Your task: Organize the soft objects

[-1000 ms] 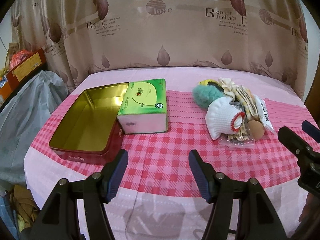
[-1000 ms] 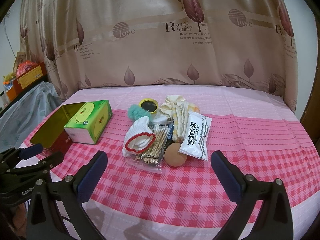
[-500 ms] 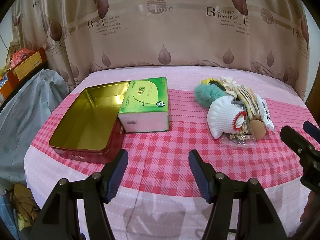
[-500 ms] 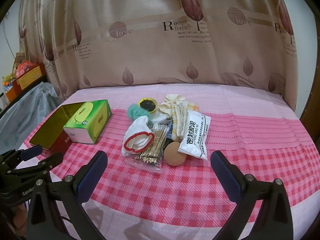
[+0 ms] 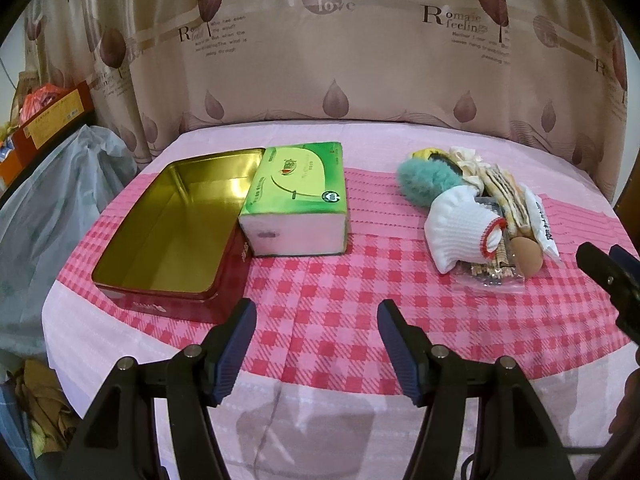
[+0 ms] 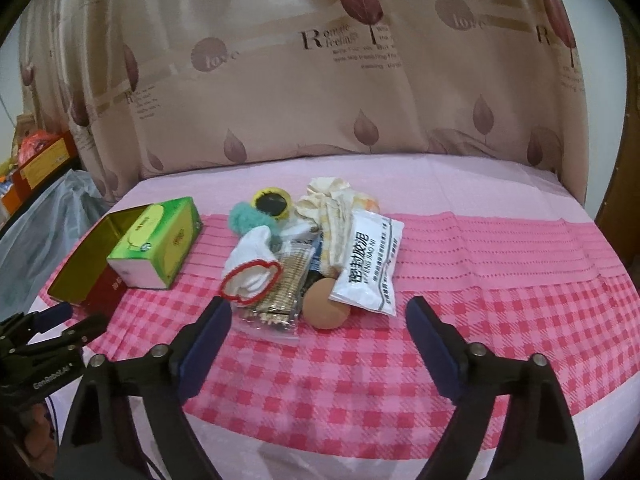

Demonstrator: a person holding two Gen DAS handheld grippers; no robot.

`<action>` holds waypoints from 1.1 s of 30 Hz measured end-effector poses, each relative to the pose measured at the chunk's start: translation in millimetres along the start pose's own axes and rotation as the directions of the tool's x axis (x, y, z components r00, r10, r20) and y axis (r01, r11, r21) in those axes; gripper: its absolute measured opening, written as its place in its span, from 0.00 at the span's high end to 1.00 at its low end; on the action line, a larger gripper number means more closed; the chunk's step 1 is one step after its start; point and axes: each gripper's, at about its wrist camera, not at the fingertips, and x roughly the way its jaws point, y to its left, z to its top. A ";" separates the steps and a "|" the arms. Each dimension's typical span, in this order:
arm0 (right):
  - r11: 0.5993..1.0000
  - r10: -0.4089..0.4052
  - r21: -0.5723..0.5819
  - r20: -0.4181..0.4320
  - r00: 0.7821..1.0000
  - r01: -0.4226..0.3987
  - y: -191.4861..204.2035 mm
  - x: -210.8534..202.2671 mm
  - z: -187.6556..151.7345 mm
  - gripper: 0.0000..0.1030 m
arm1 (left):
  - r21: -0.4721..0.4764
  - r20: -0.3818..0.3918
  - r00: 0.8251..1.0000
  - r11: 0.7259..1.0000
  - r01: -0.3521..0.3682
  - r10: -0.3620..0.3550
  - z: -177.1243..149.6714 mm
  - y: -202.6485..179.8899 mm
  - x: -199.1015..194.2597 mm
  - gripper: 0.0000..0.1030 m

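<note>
A pile of soft things lies on the pink checked cloth: a white glove with a red cuff (image 6: pixel 250 270) (image 5: pixel 460 232), a teal fluffy ball (image 6: pixel 248 218) (image 5: pixel 426 182), a tan sponge egg (image 6: pixel 326 304) (image 5: pixel 528 256), a white sachet (image 6: pixel 370 264), folded cream cloths (image 6: pixel 332 208) and a clear bag of sticks (image 6: pixel 284 288). My right gripper (image 6: pixel 318 320) hovers just in front of the pile, its jaws closing with nothing between them. My left gripper (image 5: pixel 316 320) stands open over bare cloth. An open gold tin (image 5: pixel 168 224) sits to the left.
A green tissue box (image 5: pixel 298 196) (image 6: pixel 158 248) leans against the tin's right side. A patterned curtain (image 5: pixel 320 60) hangs behind the table. A grey plastic-covered heap (image 5: pixel 44 200) and boxes stand off the left edge. A yellow-rimmed round thing (image 6: pixel 272 204) lies at the pile's back.
My right gripper's fingers have come closer together and sit nearer the pile. The left gripper has barely shifted.
</note>
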 end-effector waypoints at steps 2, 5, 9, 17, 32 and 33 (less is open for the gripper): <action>1.000 -0.013 0.005 -0.019 1.000 0.013 -6.2 8.1 2.5 0.19 | 0.002 -0.003 1.000 1.000 -0.002 0.002 -0.2 0.9 2.7 0.37; 0.999 -0.034 0.005 -0.045 0.998 0.034 -17.2 22.0 5.1 0.23 | 0.005 -0.007 1.000 1.000 -0.003 0.003 1.0 1.6 7.0 0.37; 0.999 -0.031 0.038 -0.087 0.996 0.034 -34.6 43.8 8.9 0.29 | 0.020 -0.011 1.000 1.000 -0.006 0.006 3.2 0.5 14.4 0.37; 0.996 -0.058 0.062 -0.132 0.989 0.067 -58.9 84.6 21.2 0.33 | 0.053 -0.034 0.999 0.999 -0.001 0.003 6.3 -6.7 29.3 0.37; 0.987 -0.094 0.106 -0.200 0.975 0.117 -99.7 123.4 19.9 0.38 | 0.109 -0.040 0.999 0.994 0.026 -0.021 17.2 -27.0 42.6 0.37; 0.987 -0.094 0.109 -0.199 0.975 0.117 -99.7 123.0 19.1 0.37 | 0.111 -0.039 0.999 0.993 0.030 -0.026 18.8 -28.5 42.8 0.37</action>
